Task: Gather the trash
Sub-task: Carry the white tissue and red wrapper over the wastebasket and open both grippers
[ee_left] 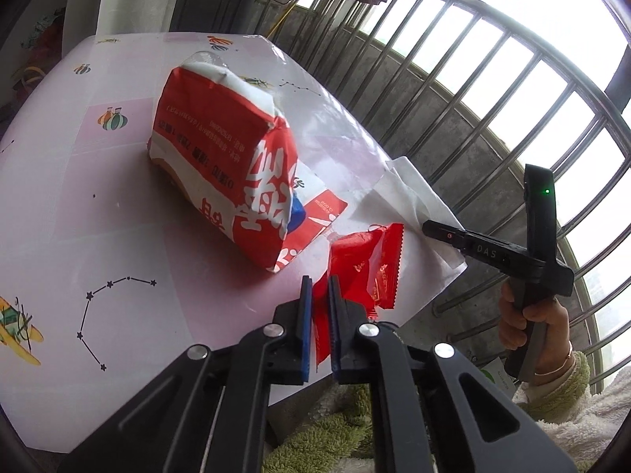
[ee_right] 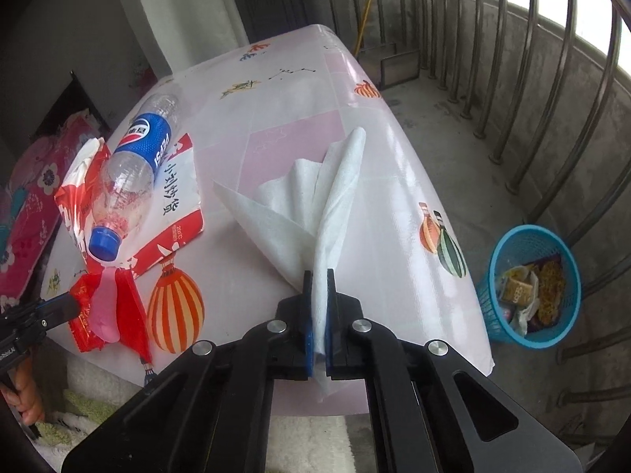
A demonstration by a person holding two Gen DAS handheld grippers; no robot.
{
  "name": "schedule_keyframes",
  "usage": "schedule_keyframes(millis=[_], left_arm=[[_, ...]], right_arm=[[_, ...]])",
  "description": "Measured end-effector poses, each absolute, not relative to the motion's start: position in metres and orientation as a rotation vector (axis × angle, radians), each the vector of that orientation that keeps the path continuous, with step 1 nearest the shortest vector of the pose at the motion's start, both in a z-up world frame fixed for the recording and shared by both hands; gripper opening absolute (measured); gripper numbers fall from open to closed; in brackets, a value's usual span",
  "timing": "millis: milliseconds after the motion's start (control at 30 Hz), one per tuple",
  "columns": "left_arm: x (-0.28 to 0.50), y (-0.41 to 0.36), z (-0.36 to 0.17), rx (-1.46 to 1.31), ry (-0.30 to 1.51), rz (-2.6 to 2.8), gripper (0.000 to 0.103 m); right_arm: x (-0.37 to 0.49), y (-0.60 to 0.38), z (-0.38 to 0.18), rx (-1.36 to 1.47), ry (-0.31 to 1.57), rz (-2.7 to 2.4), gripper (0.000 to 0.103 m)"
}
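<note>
— Where's the trash relative to each claw?

— The left claw (ee_left: 320, 287) is clamped on a red snack wrapper (ee_left: 364, 272) at the near tabletop (ee_left: 118, 216) edge. The right claw (ee_right: 319, 282) pinches a white paper napkin (ee_right: 311, 197), which rises in a fold from its pads.

— Any writing?

— Beyond the wrapper, a clear bottle (ee_right: 130, 177) with a blue "PEPSI" label lies on a red-and-white bag (ee_right: 177, 205) printed with Chinese characters. Farther off, on the floor, sits a blue basket (ee_right: 495, 295) holding trash.
</note>
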State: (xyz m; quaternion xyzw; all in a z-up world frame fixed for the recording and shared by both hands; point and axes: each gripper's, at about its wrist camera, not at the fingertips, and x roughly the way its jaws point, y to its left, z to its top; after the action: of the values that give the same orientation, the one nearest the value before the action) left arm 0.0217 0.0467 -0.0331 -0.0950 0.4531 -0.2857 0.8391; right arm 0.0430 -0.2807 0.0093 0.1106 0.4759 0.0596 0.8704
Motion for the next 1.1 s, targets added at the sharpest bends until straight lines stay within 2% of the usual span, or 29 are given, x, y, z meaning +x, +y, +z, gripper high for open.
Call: schedule_keyframes(millis=[267, 500, 767, 1100], left_arm=[[0.025, 0.011, -0.014, -0.153, 0.92, -0.695, 0.007], [0.058, -0.055, 0.013, -0.093, 0.893, -0.809, 0.007], [0.123, -0.204, 0.01, 0.045, 0.971, -0.903, 0.007], [0.172, -0.394, -0.077, 0.262, 1.173, -0.9, 0.007]], right_arm=[[0.029, -0.363, 0.035, 0.437, 0.843, -0.009, 0.002], [0.003, -0.454, 0.03, 0.668, 0.729, -0.22, 0.002], [-0.012, -0.528, -0.027, 0.998, 0.681, -0.371, 0.003], [-0.003, -0.582, -0.126, 1.233, 0.743, -0.485, 0.007]])
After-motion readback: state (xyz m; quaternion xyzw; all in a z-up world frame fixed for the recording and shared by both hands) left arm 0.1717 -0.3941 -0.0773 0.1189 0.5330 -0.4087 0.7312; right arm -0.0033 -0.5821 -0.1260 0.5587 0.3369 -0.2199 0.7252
